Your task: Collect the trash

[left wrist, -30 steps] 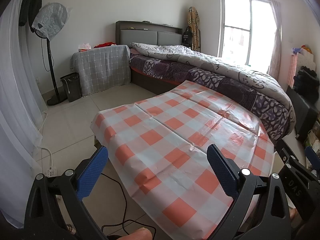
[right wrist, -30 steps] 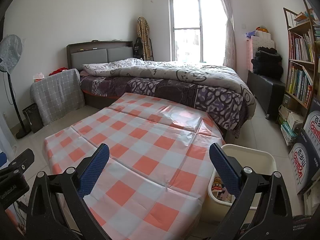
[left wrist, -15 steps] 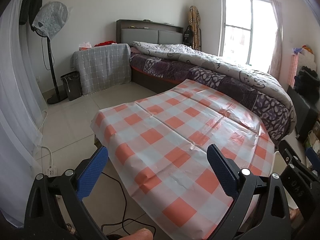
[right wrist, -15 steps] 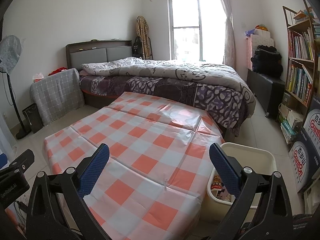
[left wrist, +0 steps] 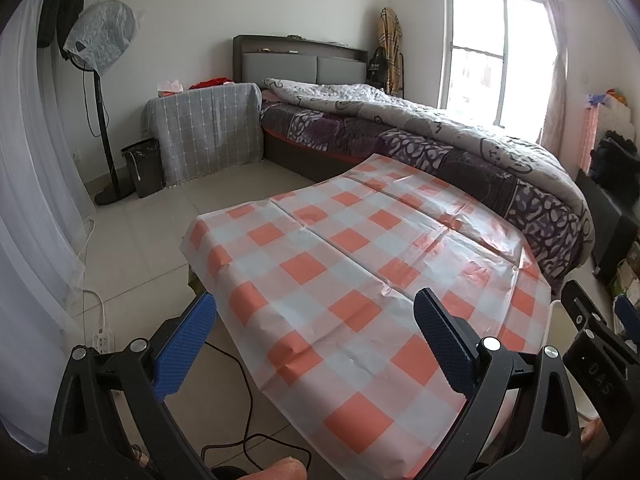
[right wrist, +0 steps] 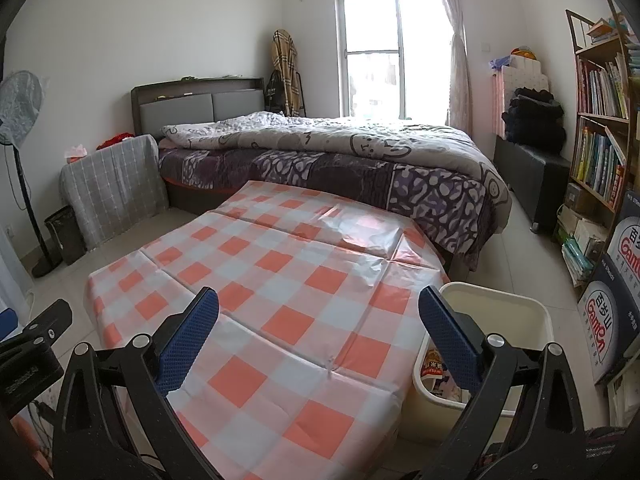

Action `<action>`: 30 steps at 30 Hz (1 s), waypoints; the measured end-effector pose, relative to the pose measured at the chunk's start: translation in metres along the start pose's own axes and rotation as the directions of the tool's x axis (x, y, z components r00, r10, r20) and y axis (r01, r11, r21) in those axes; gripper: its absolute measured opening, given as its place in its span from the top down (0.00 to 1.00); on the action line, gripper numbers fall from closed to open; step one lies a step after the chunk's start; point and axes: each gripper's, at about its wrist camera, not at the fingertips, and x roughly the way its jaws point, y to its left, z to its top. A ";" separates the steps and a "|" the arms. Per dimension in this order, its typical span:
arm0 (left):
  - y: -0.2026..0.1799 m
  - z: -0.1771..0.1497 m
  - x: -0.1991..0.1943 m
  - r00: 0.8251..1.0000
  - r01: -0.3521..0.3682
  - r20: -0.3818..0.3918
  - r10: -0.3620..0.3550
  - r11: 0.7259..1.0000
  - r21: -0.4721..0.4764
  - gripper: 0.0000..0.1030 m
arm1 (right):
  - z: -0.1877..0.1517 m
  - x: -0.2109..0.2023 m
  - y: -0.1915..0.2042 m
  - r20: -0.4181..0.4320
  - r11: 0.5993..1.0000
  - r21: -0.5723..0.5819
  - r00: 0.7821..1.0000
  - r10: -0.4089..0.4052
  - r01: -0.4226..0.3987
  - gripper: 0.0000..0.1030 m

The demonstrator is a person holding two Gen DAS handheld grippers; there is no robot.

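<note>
A table under an orange-and-white checked cloth (left wrist: 360,280) fills the middle of both views (right wrist: 280,300); I see no trash on it. A cream bin (right wrist: 520,312) stands on the floor at the table's right side, with wrappers (right wrist: 434,364) inside. My left gripper (left wrist: 316,340) is open and empty over the table's near left edge. My right gripper (right wrist: 318,332) is open and empty over the near right part, its right finger (right wrist: 448,336) in front of the bin. The right gripper's body shows at the left wrist view's right edge (left wrist: 592,344).
A bed (right wrist: 360,160) with a grey quilt lies behind the table. A covered bedside unit (left wrist: 204,132), a small black bin (left wrist: 144,166) and a standing fan (left wrist: 100,40) are at the far left. A bookshelf (right wrist: 600,120) stands right. Cables (left wrist: 240,440) and a power strip (left wrist: 102,340) lie on the floor.
Almost nothing differs. Both views shift very slightly; both grippers stay open and empty above the table.
</note>
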 end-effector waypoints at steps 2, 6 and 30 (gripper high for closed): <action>0.000 0.000 0.001 1.000 0.000 -0.002 0.000 1.000 -0.001 0.07 | 0.000 0.000 0.000 -0.001 1.000 -0.001 1.000 0.000 0.000 0.07; -0.001 -0.002 0.001 1.000 -0.004 -0.005 0.004 1.000 -0.003 0.07 | -0.006 0.000 0.000 -0.005 1.000 -0.003 1.000 0.003 -0.003 0.07; 0.003 -0.006 0.001 1.000 -0.004 0.001 0.004 1.000 0.007 0.07 | -0.015 0.000 0.002 -0.027 1.000 -0.005 0.999 0.016 -0.016 0.07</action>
